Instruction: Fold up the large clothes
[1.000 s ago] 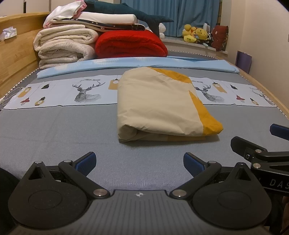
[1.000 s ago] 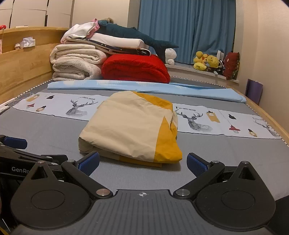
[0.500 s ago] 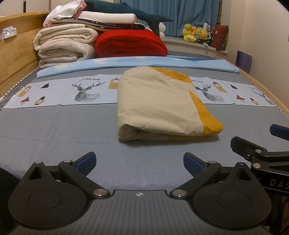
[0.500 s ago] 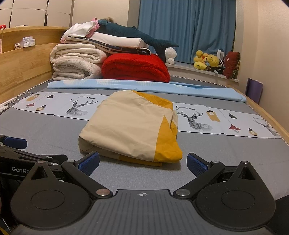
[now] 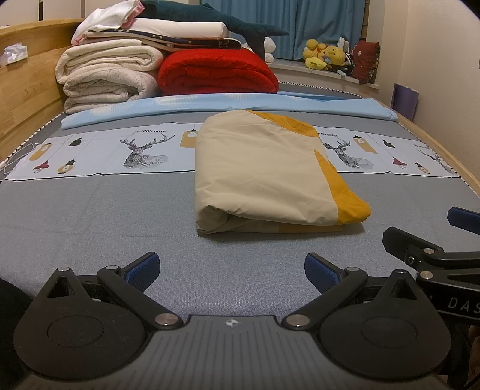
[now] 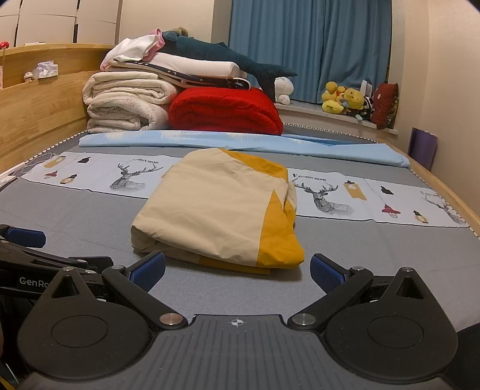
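A cream and mustard-yellow garment [image 5: 264, 171] lies folded into a thick rectangle on the grey bed sheet [image 5: 99, 210]; the right wrist view shows the same garment [image 6: 219, 207] just ahead. My left gripper [image 5: 231, 270] is open, low over the sheet a short way in front of the bundle, holding nothing. My right gripper [image 6: 238, 268] is open too, its blue pads either side of the bundle's near yellow corner without touching it. Each gripper shows at the other view's edge: the right one [image 5: 435, 240], the left one [image 6: 27, 243].
Folded white blankets [image 5: 105, 75], a red quilt [image 5: 216, 72] and a plush shark [image 5: 216, 15] are stacked at the head of the bed. A light blue sheet [image 5: 228, 102] and a deer-print strip [image 5: 99, 153] lie across it. Wooden rails [image 5: 27, 99] border the mattress.
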Demonstrator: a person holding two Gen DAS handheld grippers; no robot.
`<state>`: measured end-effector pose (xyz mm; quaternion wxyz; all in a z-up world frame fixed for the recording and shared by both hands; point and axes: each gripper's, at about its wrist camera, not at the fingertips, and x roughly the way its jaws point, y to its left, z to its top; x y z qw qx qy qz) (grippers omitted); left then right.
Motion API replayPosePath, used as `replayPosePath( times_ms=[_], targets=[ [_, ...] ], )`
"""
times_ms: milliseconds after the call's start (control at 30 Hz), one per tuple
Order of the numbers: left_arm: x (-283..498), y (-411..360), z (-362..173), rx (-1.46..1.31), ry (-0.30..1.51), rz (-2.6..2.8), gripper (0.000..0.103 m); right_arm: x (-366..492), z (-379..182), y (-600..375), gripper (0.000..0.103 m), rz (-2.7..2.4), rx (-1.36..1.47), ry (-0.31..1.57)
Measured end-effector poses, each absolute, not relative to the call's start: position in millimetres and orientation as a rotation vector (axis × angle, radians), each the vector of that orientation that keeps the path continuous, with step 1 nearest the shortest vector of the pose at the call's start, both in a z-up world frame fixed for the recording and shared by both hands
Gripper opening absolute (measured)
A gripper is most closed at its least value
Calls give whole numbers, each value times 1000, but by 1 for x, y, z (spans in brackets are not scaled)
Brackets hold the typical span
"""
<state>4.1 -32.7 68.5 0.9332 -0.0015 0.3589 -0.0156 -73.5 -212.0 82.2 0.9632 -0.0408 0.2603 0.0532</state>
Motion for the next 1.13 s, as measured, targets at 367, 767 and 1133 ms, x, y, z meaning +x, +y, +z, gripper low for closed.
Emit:
replayPosePath(
  times_ms=[367, 767, 1133],
  targets=[
    [4, -33, 69, -3, 735, -32, 102, -76, 79, -210, 102, 108, -81, 530],
    [4, -33, 69, -3, 735, -32, 102, -76, 78, -209, 102, 107, -79, 533],
    [3, -32, 65, -2, 738, -32, 102, -76, 77, -207, 102, 105, -76, 536]
  ],
)
